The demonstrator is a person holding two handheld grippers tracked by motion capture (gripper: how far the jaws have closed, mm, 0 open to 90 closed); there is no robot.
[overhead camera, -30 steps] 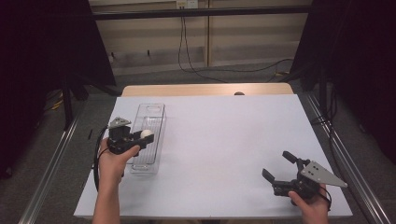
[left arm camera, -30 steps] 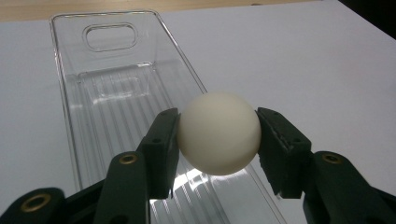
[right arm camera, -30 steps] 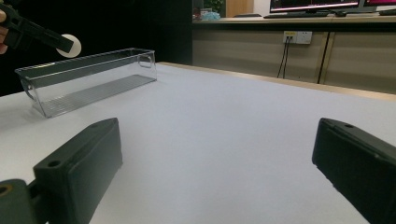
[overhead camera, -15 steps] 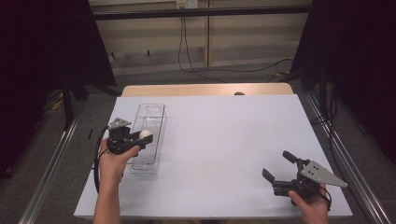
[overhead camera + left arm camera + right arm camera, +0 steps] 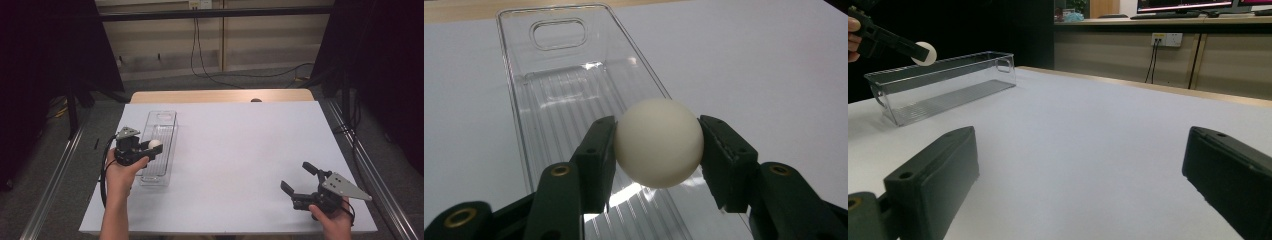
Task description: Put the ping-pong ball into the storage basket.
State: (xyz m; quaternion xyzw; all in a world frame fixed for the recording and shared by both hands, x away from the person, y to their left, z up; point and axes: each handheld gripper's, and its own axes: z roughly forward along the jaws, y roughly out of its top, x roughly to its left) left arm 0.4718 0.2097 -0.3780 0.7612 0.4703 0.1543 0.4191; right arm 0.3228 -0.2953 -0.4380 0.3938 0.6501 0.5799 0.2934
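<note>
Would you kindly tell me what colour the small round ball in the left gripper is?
Plain creamy white ball, clearest in the left gripper view.

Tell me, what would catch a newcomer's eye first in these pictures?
Most likely the white ball, pinched between the left gripper's black fingers and held above the clear plastic bin at the left of the white table. After that, the right gripper near the table's front right corner, its fingers spread wide with nothing between them.
</note>
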